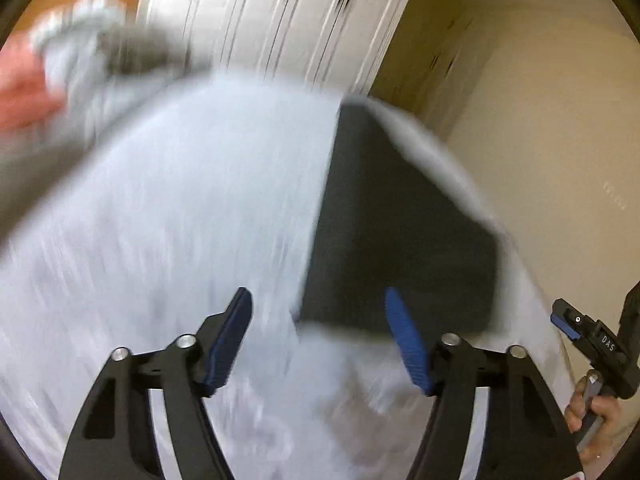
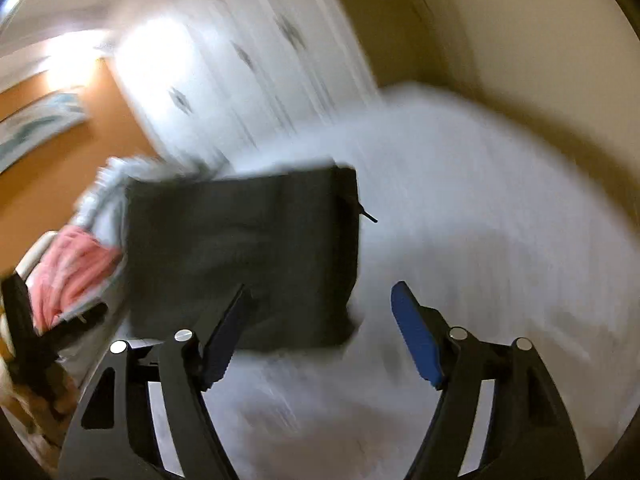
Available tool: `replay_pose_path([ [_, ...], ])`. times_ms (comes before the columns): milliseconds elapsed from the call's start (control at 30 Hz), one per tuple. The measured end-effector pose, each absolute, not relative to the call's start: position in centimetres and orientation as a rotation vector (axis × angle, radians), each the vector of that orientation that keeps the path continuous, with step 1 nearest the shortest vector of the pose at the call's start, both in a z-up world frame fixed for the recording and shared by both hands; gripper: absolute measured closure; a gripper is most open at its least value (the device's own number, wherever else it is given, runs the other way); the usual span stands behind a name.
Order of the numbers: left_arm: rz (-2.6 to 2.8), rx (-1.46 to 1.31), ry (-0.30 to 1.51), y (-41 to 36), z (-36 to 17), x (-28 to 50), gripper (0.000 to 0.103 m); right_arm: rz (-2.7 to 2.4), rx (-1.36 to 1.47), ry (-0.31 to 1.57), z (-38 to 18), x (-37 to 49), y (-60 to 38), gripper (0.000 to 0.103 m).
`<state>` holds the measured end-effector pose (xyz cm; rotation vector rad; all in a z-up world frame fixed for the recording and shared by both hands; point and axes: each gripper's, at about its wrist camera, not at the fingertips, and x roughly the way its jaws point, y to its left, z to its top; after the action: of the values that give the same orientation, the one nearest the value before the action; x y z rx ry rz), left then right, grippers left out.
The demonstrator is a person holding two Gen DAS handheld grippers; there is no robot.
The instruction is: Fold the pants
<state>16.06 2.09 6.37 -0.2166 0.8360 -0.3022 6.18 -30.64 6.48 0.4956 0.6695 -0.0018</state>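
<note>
1. Your pants (image 2: 244, 256) lie as a dark, flat, roughly square packet on the white bed (image 1: 160, 220); in the right wrist view a drawstring tip sticks out at the packet's far right corner; judged from that shape, the fold looks done or nearly so.

2. Left gripper (image 1: 318, 338): jaws spread, nothing between the pads; the packet's near edge sits just ahead, closer to the right-hand finger; the fingers are released, not grasping.

3. Right gripper (image 2: 320, 338): jaws likewise spread and empty; the packet lies ahead and to the left, its near edge behind the left-hand finger; whether that finger touches cloth I cannot tell through the blur.

4. Both views are smeared, so treat fine detail as uncertain; keep both tools clear of the packet so a fingertip does not snag an edge and drag a layer open.

5. If a corner needs squaring, come in low and level with the bed; pinch only the top layers at the edge; tuck the drawstring under rather than leaving it trailing.

6. Pose: both grippers point forward and down across the bed, side by side; the right gripper shows at the right edge of the left wrist view, your hand (image 1: 592, 412) wrapped round its handle.

7. A heap of grey and pink clothes (image 2: 76, 268) sits beyond the packet's left side; keep the packet apart from it.
</note>
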Motion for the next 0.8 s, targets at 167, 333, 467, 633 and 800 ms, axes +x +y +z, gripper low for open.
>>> replay_pose_path([
  [167,-0.240,-0.210,0.880,2.1,1.4,13.8,0.039,0.001,0.414,0.727,4.9,7.0,-28.6,0.029],
  [333,-0.272,-0.189,0.823,0.6,3.8,15.4,0.022,-0.017,0.400,0.731,4.7,11.3,-29.2,0.020],
  [467,-0.296,-0.344,0.882,2.5,3.3,20.8,0.015,-0.010,0.576,0.777,1.2,14.6,-31.3,0.016],
  [633,-0.267,-0.403,1.019,2.6,-1.1,27.1,0.015,-0.032,0.615,0.869,-2.6,19.8,-30.6,0.015],
  [800,-0.314,-0.410,1.101,0.7,-5.3,29.7,0.053,0.071,0.438,0.940,-3.6,23.4,-27.5,0.073],
])
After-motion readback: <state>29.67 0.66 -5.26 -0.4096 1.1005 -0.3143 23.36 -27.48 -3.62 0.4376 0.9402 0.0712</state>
